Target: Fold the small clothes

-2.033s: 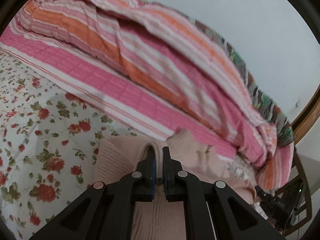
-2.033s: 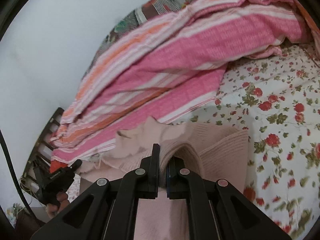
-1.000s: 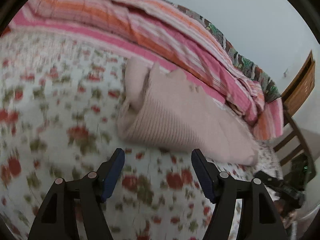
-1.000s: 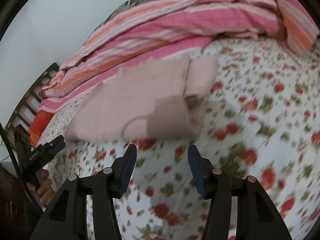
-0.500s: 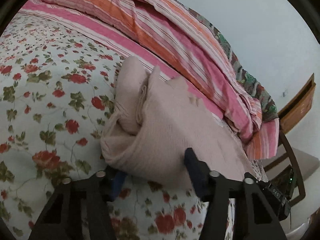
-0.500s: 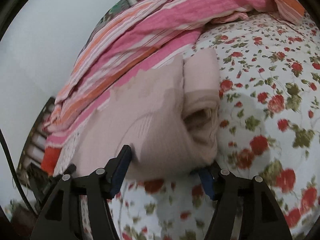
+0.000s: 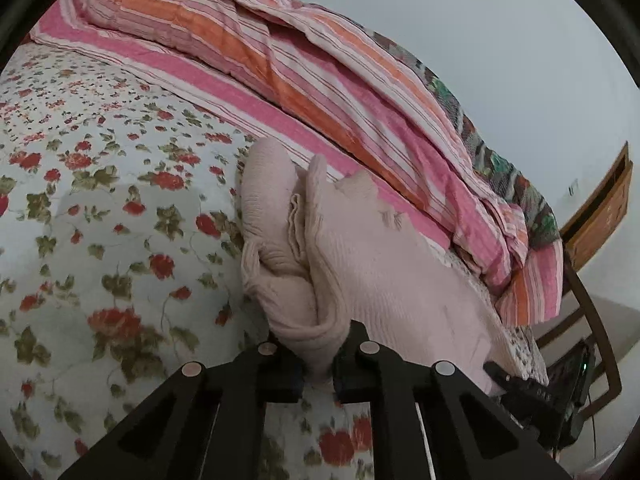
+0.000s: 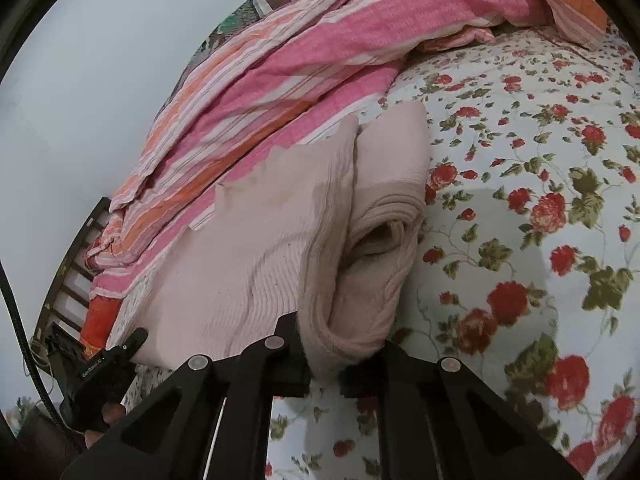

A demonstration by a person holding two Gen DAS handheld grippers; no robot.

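A pale pink knitted garment (image 7: 360, 264) lies folded in several layers on the floral bedsheet (image 7: 100, 208). My left gripper (image 7: 318, 368) is shut on the near folded edge at the garment's left end. In the right wrist view the same garment (image 8: 256, 240) shows with its rolled end to the right. My right gripper (image 8: 324, 372) is shut on the near folded edge at that end. The other gripper shows at the frame edge in the left wrist view (image 7: 532, 396) and in the right wrist view (image 8: 104, 376).
A pink and orange striped quilt (image 7: 320, 76) is heaped along the far side of the bed, against a pale wall; it also shows in the right wrist view (image 8: 320, 48). A wooden chair (image 7: 596, 216) stands beyond the bed's end. Open floral sheet (image 8: 540, 220) lies beside the garment.
Both grippers let go of the garment, drew back open, then came forward again and closed on its near folded edge. The garment now lies folded over on the sheet.
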